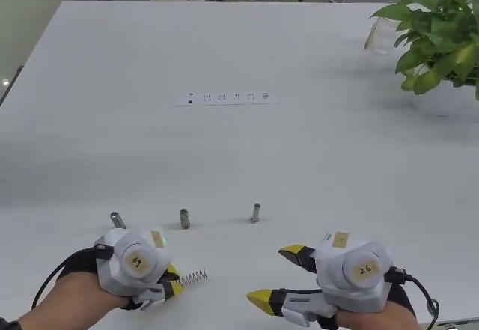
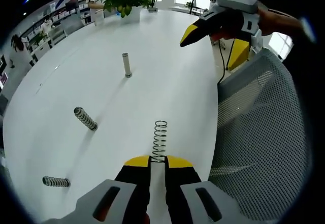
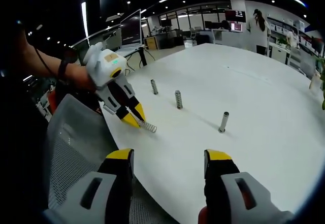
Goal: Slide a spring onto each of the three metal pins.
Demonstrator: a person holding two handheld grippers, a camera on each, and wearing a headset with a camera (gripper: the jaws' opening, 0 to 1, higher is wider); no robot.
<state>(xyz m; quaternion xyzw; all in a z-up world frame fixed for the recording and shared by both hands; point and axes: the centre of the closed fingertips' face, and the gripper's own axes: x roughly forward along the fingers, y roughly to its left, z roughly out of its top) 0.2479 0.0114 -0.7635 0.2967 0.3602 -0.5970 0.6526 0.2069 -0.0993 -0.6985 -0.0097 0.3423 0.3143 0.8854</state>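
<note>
Three metal pins stand in a row on the white table (image 1: 247, 150). The left pin (image 1: 117, 220) and the middle pin (image 1: 184, 218) each wear a spring. The right pin (image 1: 256, 212) is bare, as also seen in the left gripper view (image 2: 126, 64) and the right gripper view (image 3: 223, 122). My left gripper (image 1: 172, 281) is shut on one end of a loose spring (image 1: 193, 277), which sticks out forward from its yellow tips (image 2: 160, 140). My right gripper (image 1: 277, 276) is open and holds nothing, below and right of the bare pin.
A flush socket panel (image 1: 227, 98) lies mid-table. A potted plant (image 1: 441, 23) and a clear glass (image 1: 380, 37) stand at the far right. A grey mesh chair (image 2: 254, 122) sits just off the table's near edge.
</note>
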